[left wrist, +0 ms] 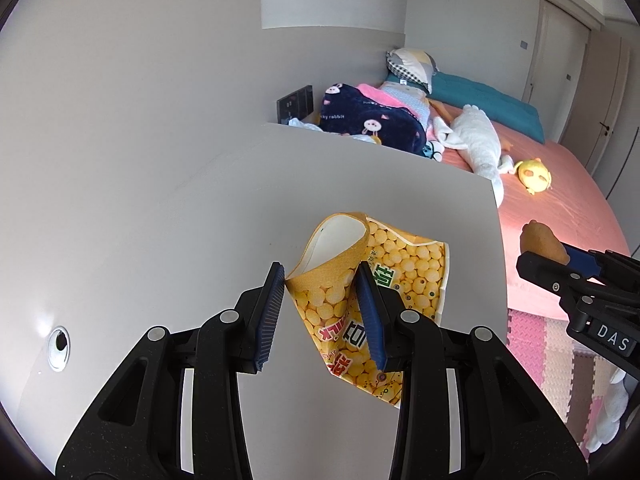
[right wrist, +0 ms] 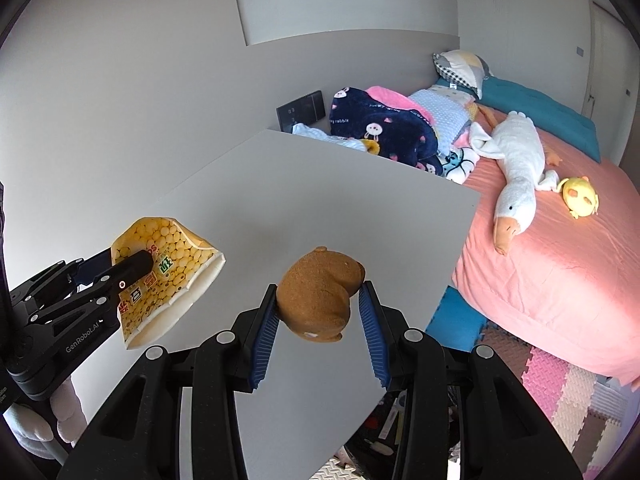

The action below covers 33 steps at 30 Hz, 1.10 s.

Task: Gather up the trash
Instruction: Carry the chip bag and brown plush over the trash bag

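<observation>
My left gripper is shut on a yellow snack bag printed with corn puffs; the bag's mouth gapes open, white inside, and it hangs above the white desk. The right wrist view shows that same snack bag at the left, with the left gripper clamped on it. My right gripper is shut on a brown fuzzy plush lump, lifted over the desk. In the left wrist view the brown plush and the right gripper show at the right edge.
A cable hole sits in the desk at the left. Beyond the desk lies a bed with a pink sheet, a navy rabbit blanket, a white goose toy and a yellow plush. Foam floor mats lie below.
</observation>
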{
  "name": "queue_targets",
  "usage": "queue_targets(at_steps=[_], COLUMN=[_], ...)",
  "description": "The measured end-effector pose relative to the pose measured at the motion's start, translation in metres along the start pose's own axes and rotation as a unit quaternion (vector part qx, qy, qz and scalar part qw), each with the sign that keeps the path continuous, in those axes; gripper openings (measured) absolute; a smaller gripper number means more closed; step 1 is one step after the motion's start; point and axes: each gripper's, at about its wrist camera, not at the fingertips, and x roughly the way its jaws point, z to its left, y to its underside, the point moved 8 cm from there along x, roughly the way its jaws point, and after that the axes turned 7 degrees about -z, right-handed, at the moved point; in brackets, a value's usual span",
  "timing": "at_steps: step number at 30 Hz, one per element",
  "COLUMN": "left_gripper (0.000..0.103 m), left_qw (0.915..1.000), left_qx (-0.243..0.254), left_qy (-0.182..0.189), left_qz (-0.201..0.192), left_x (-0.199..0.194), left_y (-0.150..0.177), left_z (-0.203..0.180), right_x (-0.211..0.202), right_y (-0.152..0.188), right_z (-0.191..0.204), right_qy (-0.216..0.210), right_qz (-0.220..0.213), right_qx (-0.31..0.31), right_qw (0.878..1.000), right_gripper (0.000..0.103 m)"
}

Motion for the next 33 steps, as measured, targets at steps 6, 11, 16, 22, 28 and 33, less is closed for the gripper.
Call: queue_targets(at_steps=[6,11,16,22,28,33], left_gripper=[0.037,0.037,0.037,0.037,0.037,0.037], left_qw=[0.9999,0.9996,0.999,0.9978,0.996,0.9938], left_qx=[0.01,0.018,0.031,0.044,0.058,0.073], left_qy=[0.01,0.02,0.031,0.05,0.068,0.084], left_qz=[-0.001,-0.002,-0.002,-0.001,0.003,0.008], left_x=[-0.004,-0.009,-0.015,-0.016,-0.016,-0.017], left_y=[0.002,0.004,0.007,0.01,0.014,0.02], left_z=[-0.021,-0.038,-0.061,-0.089,-0.119,-0.146], right_x=[-0.014,-0.026,-0.04,-0.055,-0.066,-0.077], right_y=[0.007,0.015,0.022,0.028,0.036,0.043], right_z=[-0.016,-0.031,-0.051,-0.075,-0.101,-0.125], right_qy=[0.007,0.015,0.025,0.042,0.057,0.073], right_qz=[-0.003,-0.006,-0.011,-0.016,-0.018,-0.02], right_qx=[0.008,0.015,0.029,0.039,0.052,0.067], right_qw=[1.0,1.0,0.999,0.998,0.997,0.995], right_gripper=[0.042,0.042,0.042,0.042,0.042,0.042])
